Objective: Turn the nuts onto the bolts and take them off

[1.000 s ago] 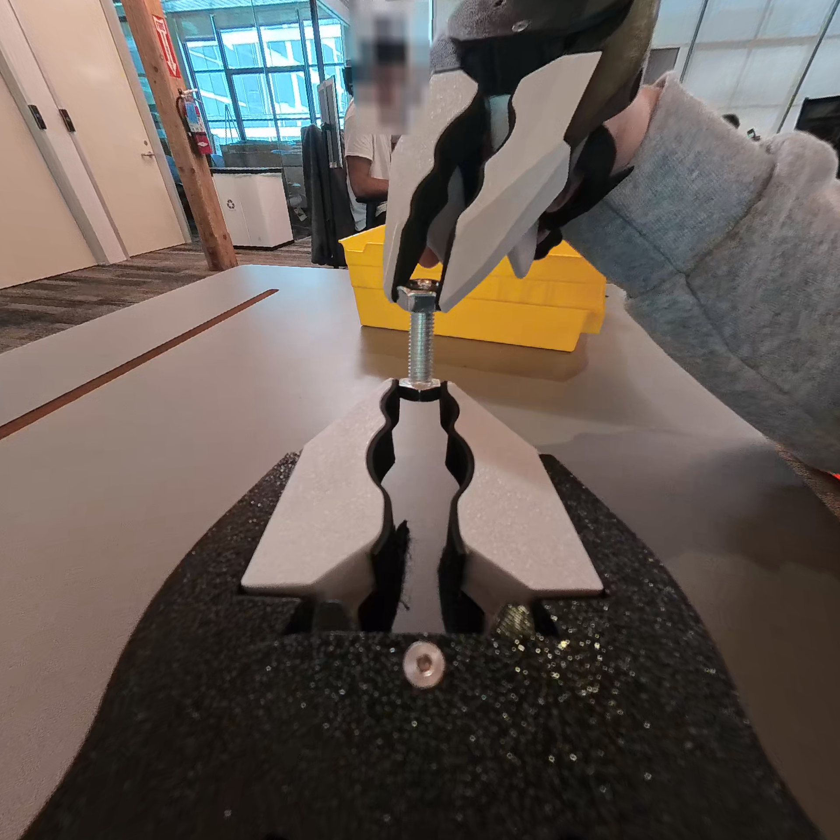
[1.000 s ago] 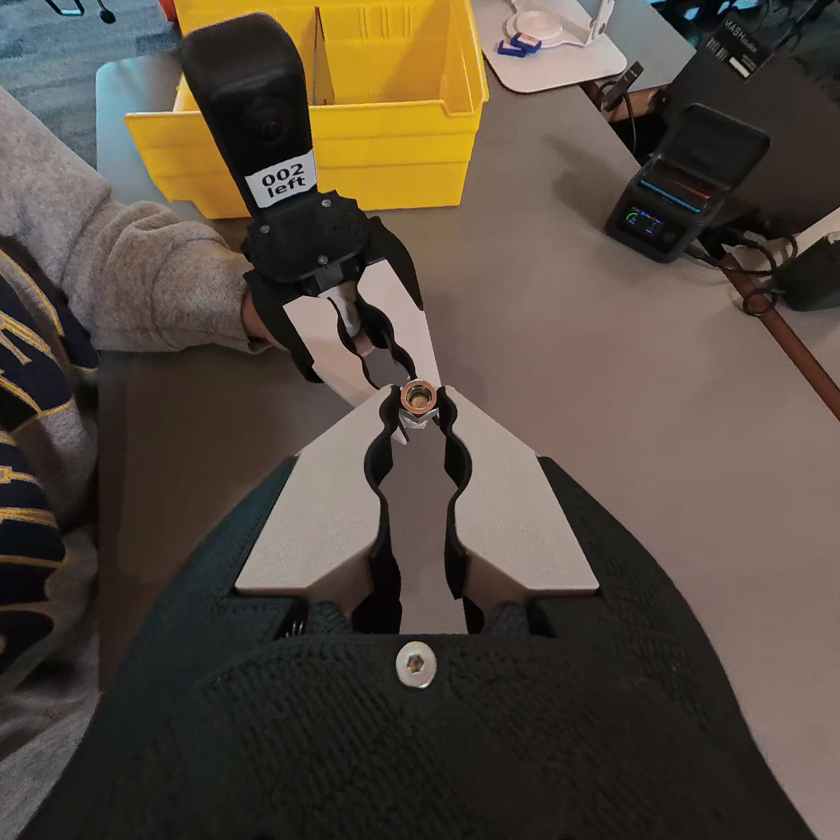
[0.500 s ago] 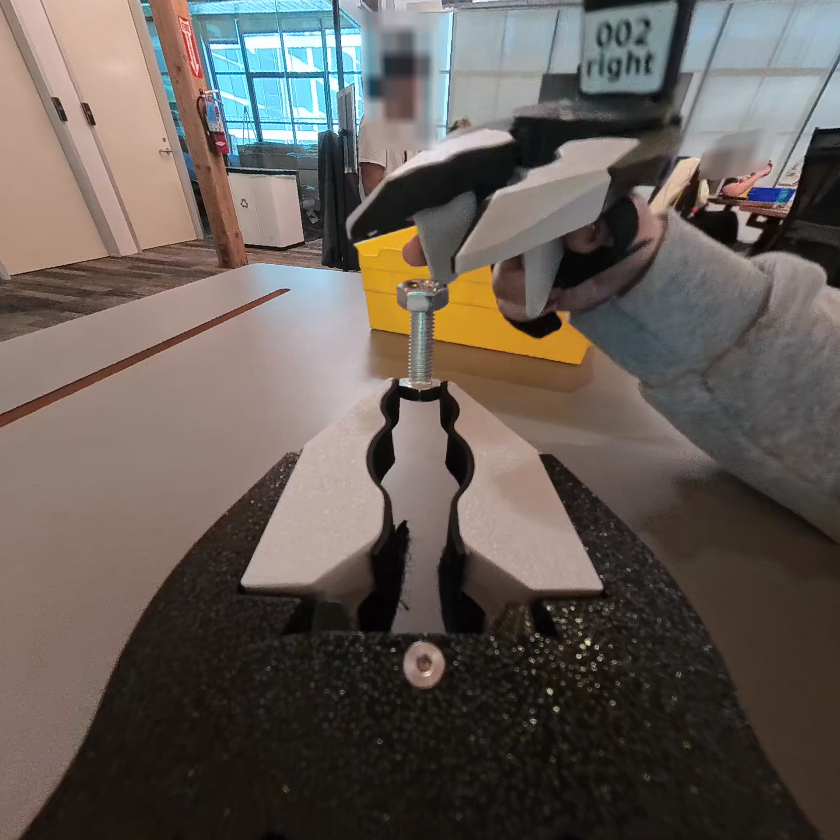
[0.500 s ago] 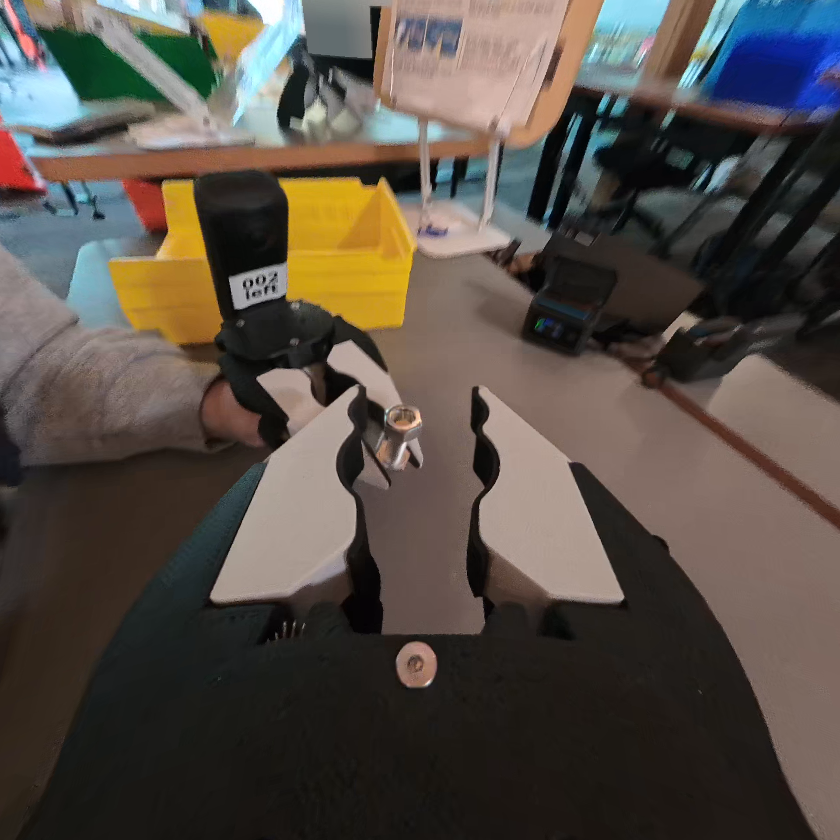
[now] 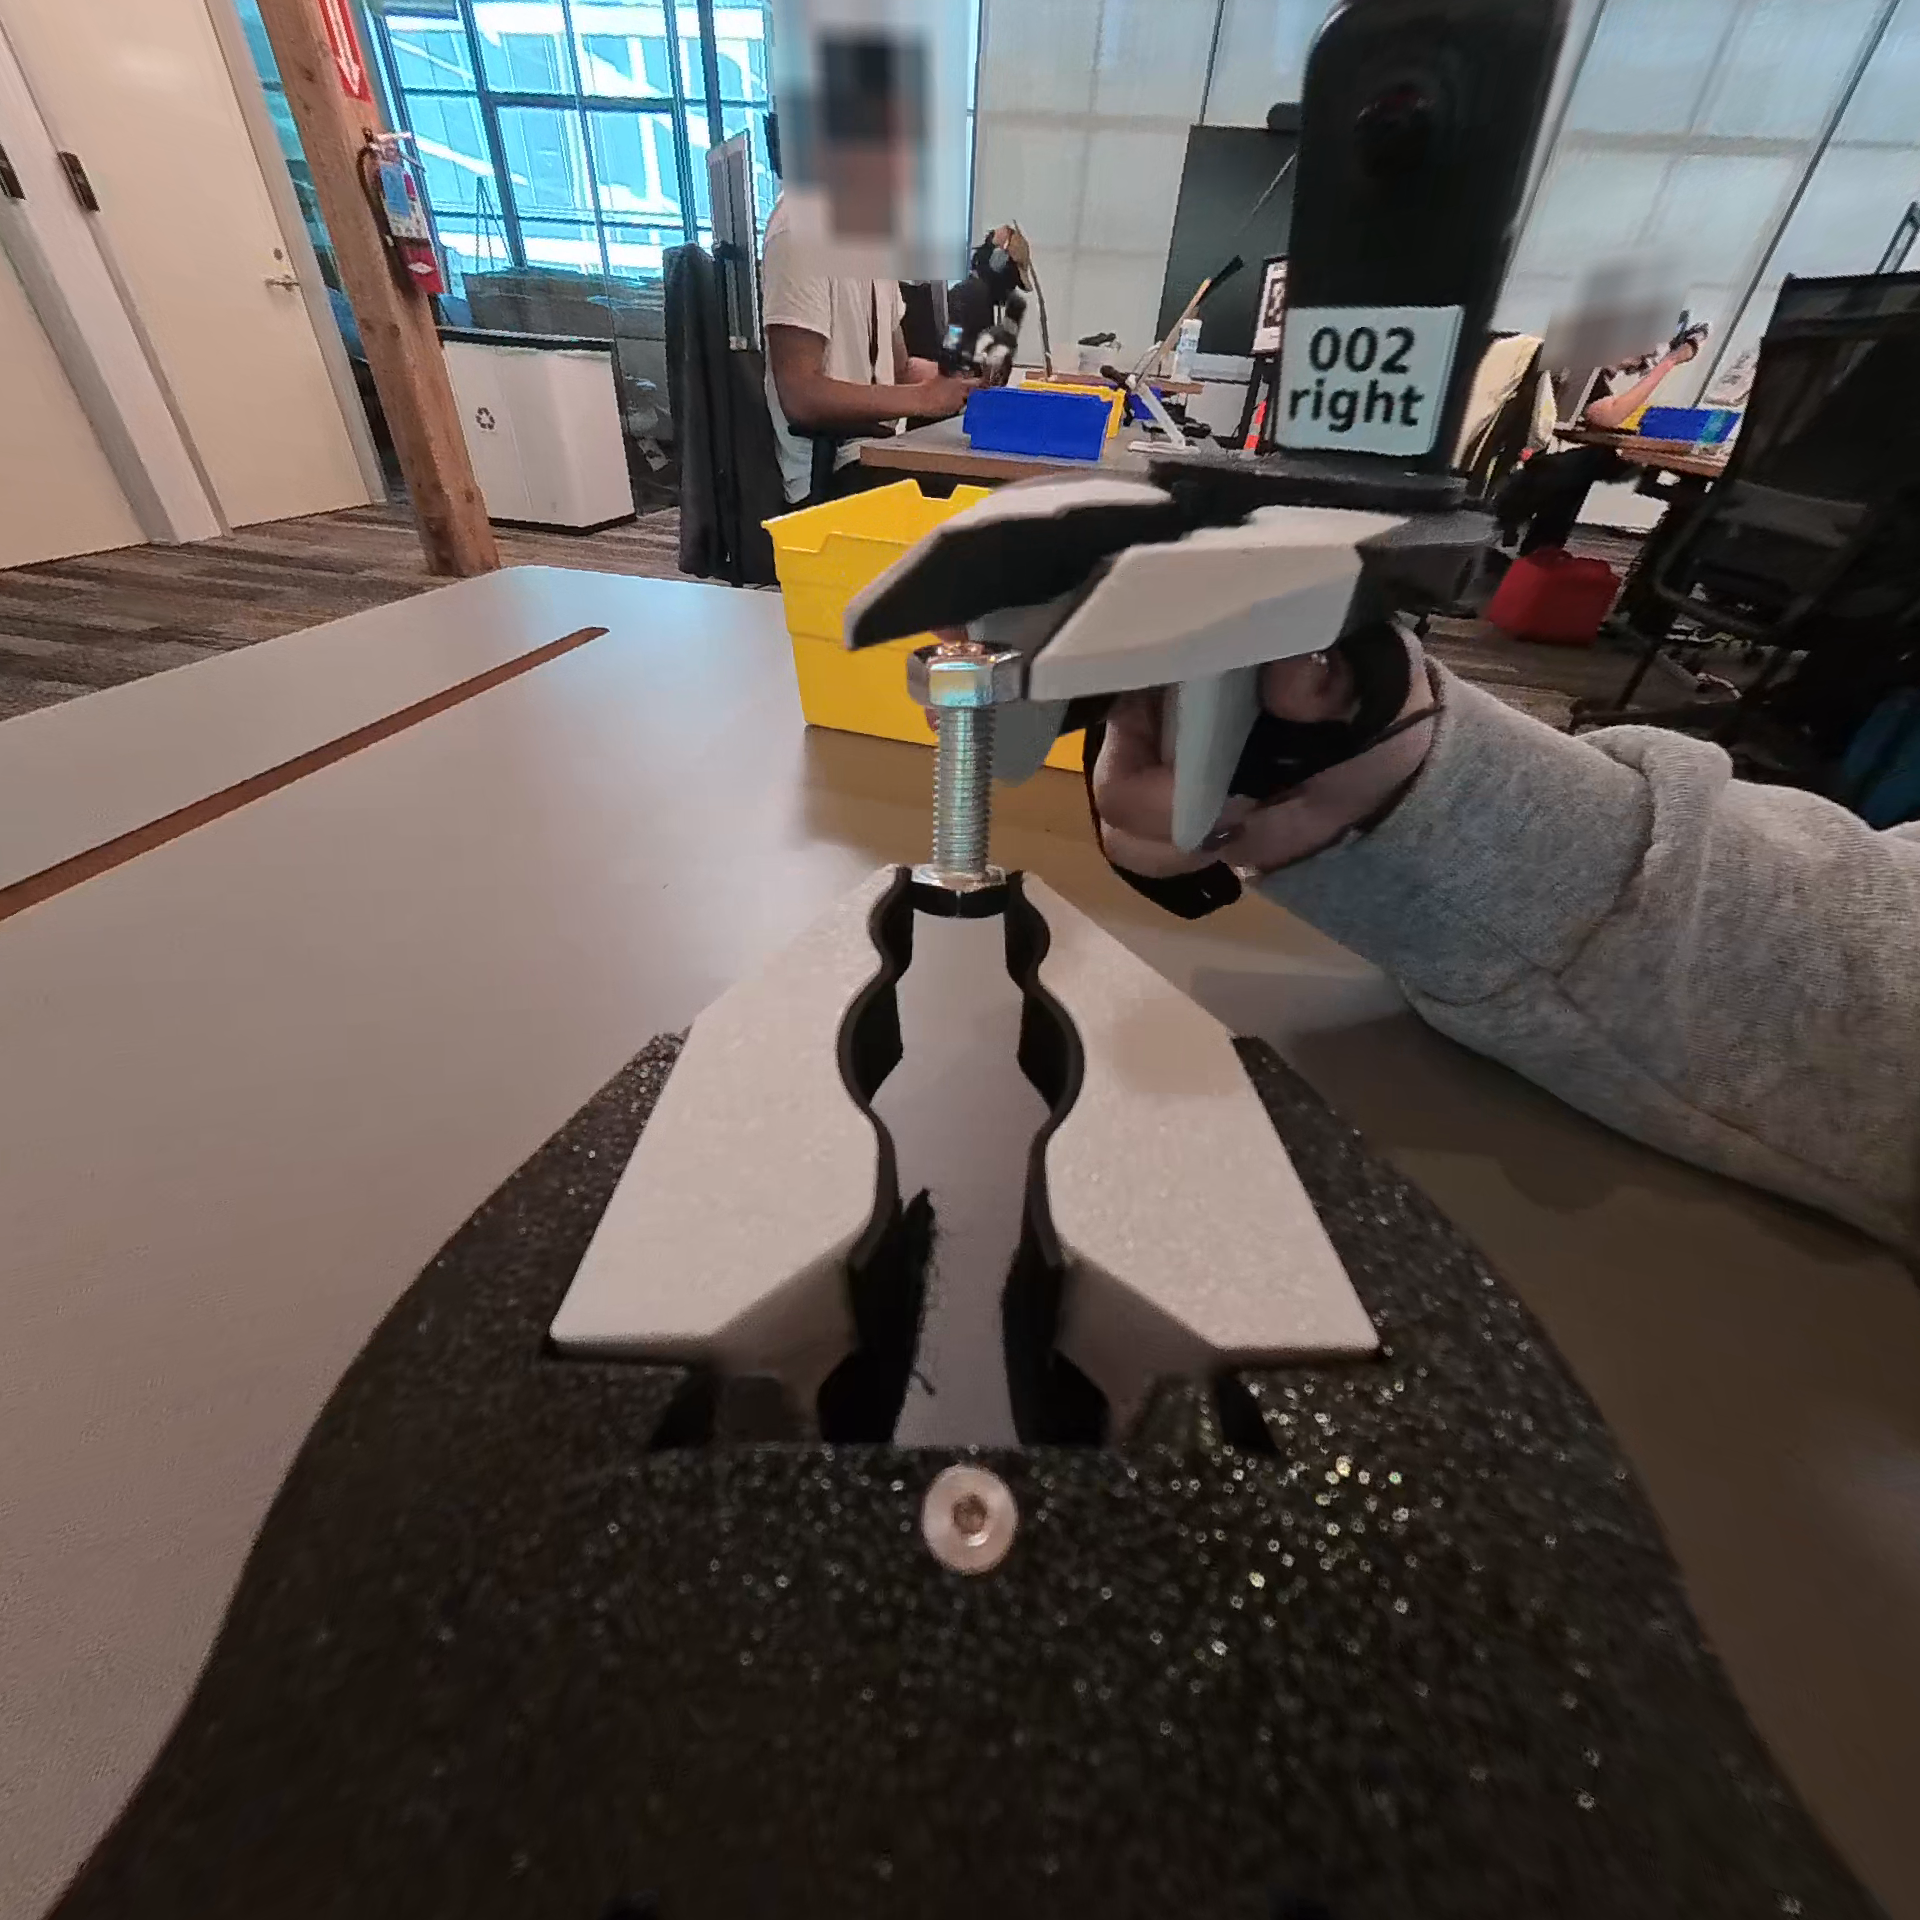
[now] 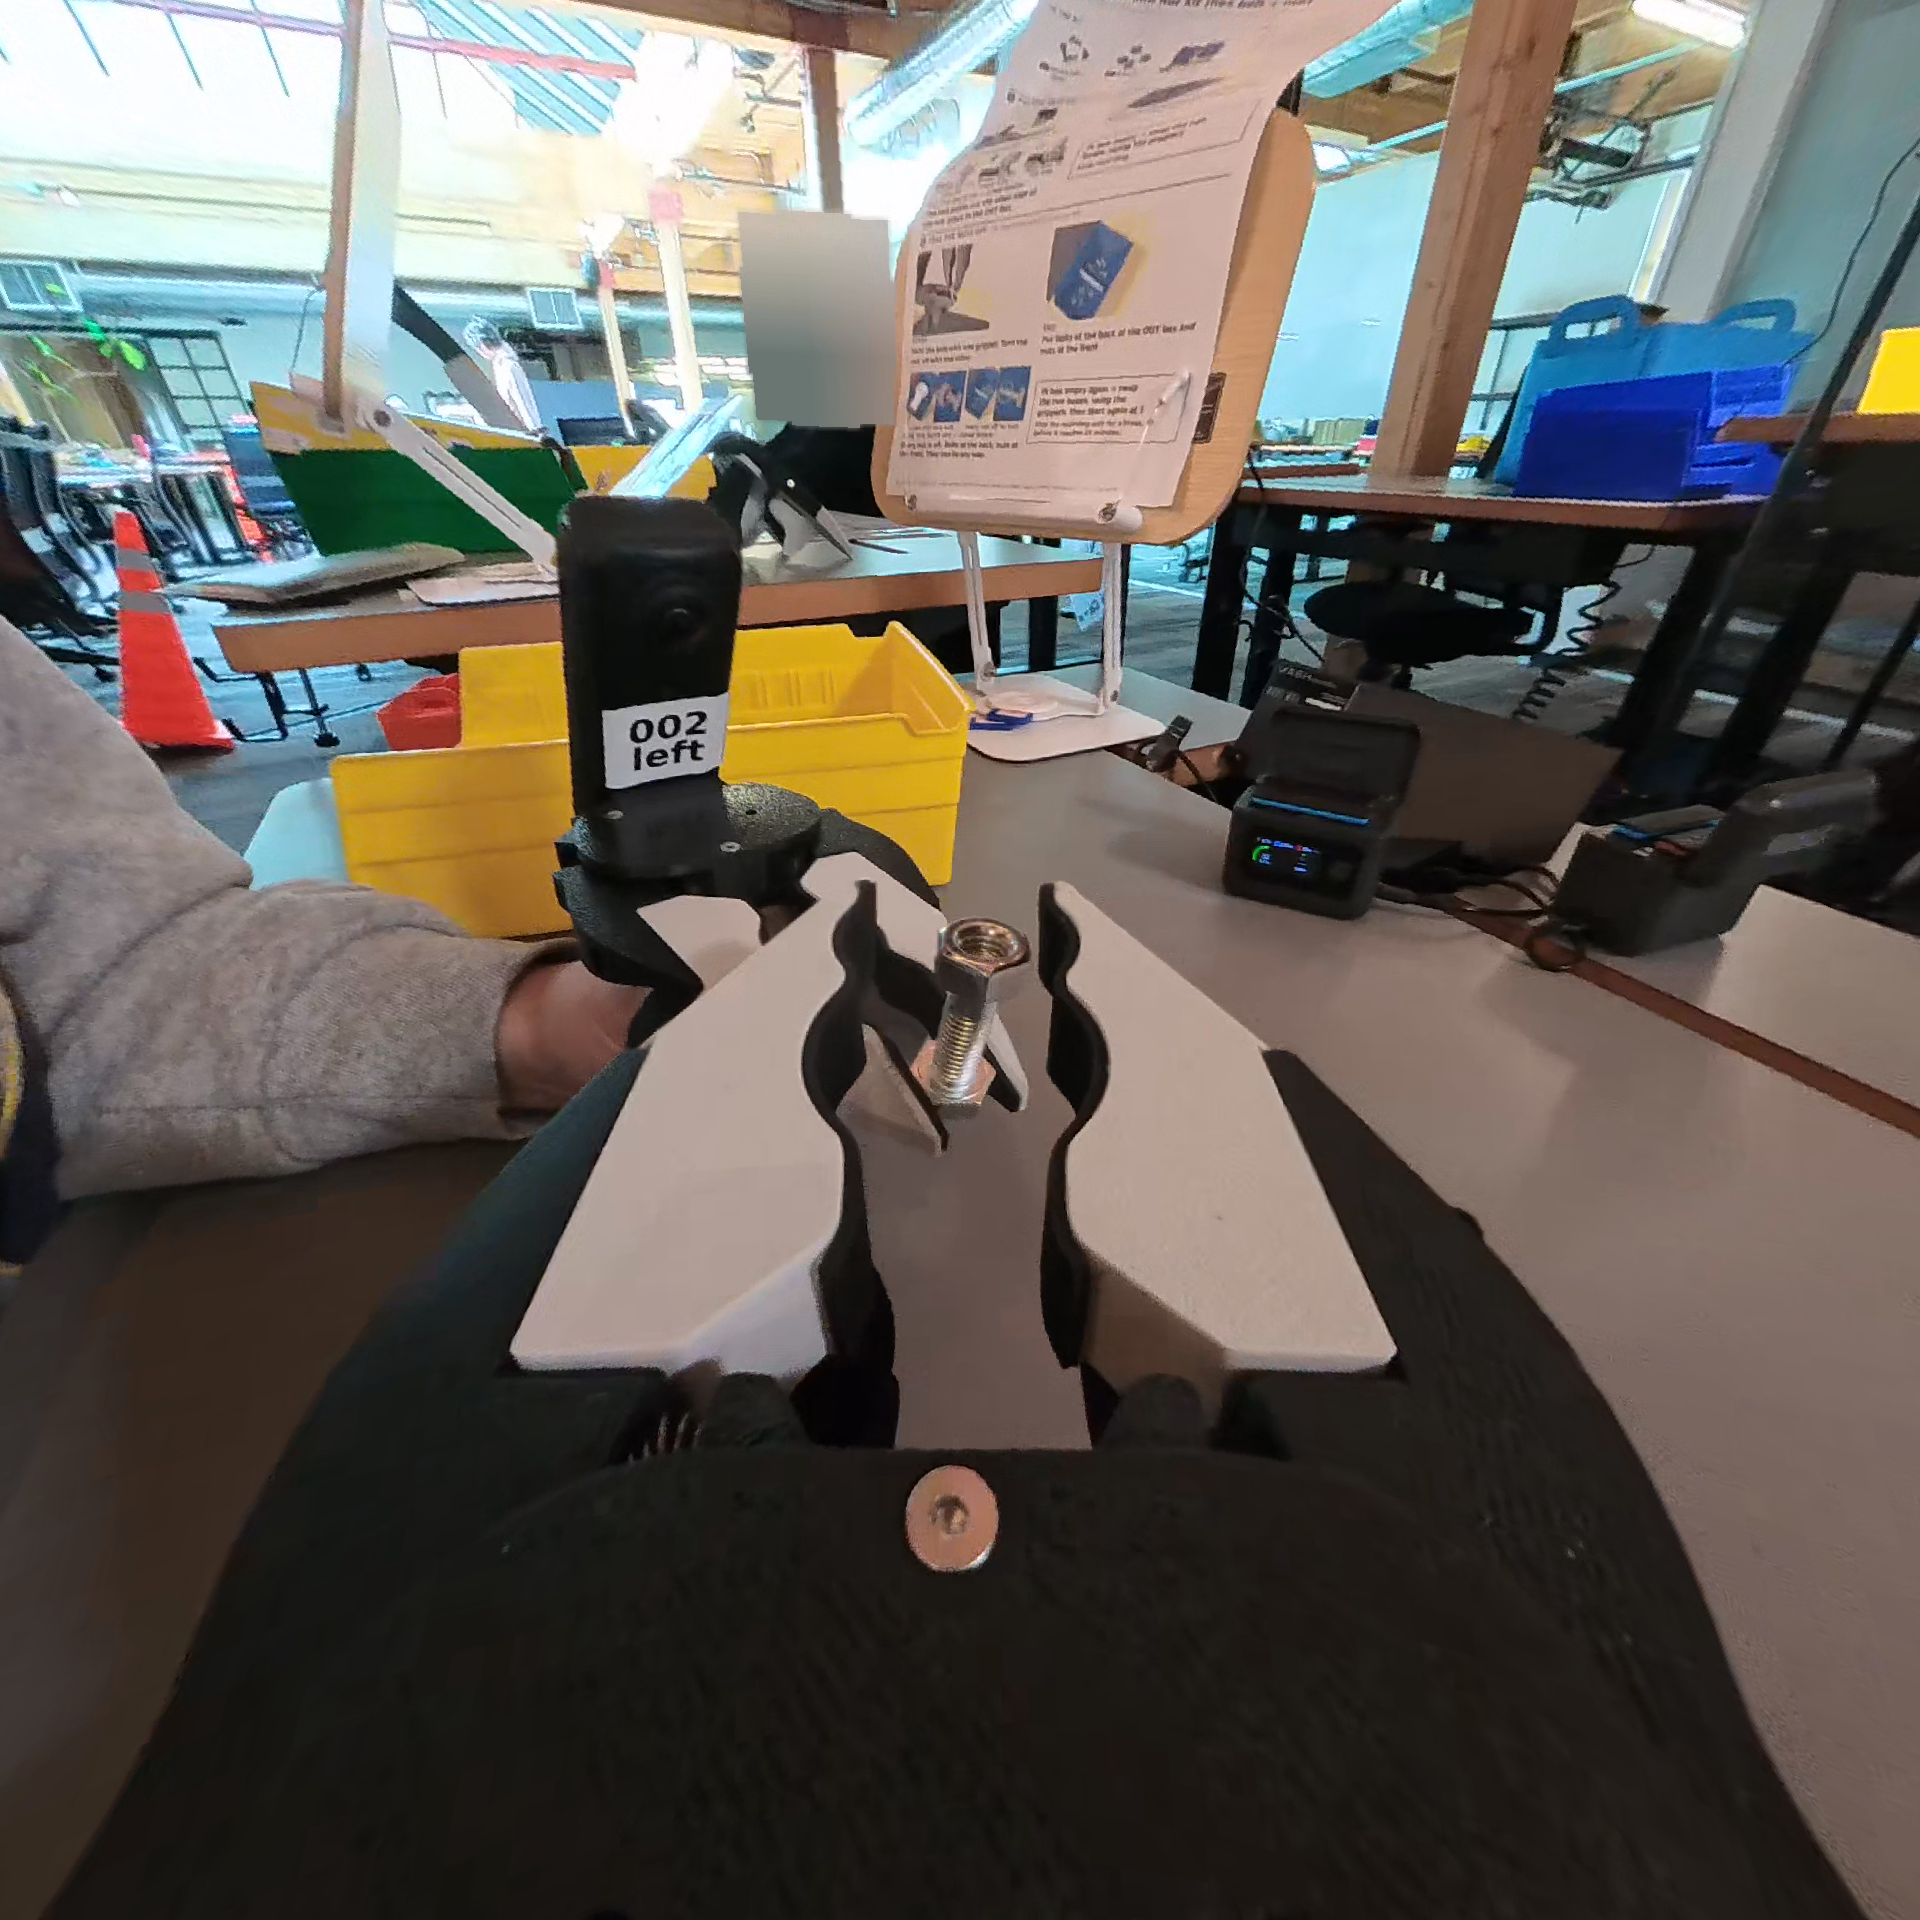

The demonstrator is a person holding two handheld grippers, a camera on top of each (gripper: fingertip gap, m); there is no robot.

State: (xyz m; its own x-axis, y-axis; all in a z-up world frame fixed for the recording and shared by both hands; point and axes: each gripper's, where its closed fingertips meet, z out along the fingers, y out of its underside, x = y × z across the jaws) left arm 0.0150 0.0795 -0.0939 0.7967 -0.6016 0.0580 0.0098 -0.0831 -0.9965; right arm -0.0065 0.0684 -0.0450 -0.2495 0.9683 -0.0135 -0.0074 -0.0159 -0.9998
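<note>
A silver bolt (image 5: 961,774) stands upright, thread up, with a hex nut (image 5: 966,673) at its top end. My left gripper (image 5: 958,896) is shut on the bolt's head at its fingertips and rests low over the grey table (image 5: 416,987). My right gripper (image 5: 951,649) comes in level from the right at nut height. In the right wrist view the right gripper (image 6: 956,899) is open. The nut (image 6: 980,948) sits between its spread fingers, with a gap on both sides. The bolt (image 6: 961,1029) and the left gripper (image 6: 951,1107) show below it.
A yellow bin (image 5: 862,582) stands just behind the bolt; it also shows in the right wrist view (image 6: 831,748). A black label printer (image 6: 1309,821), cables and a paper sheet on a stand (image 6: 1081,312) are to the right. People sit at far desks. Some 5 centimeters of space lies between my two pairs of fingers.
My right gripper, shut on the nut from above a second ago, has opened and swung from pointing down to level. The left gripper and bolt have stayed in place.
</note>
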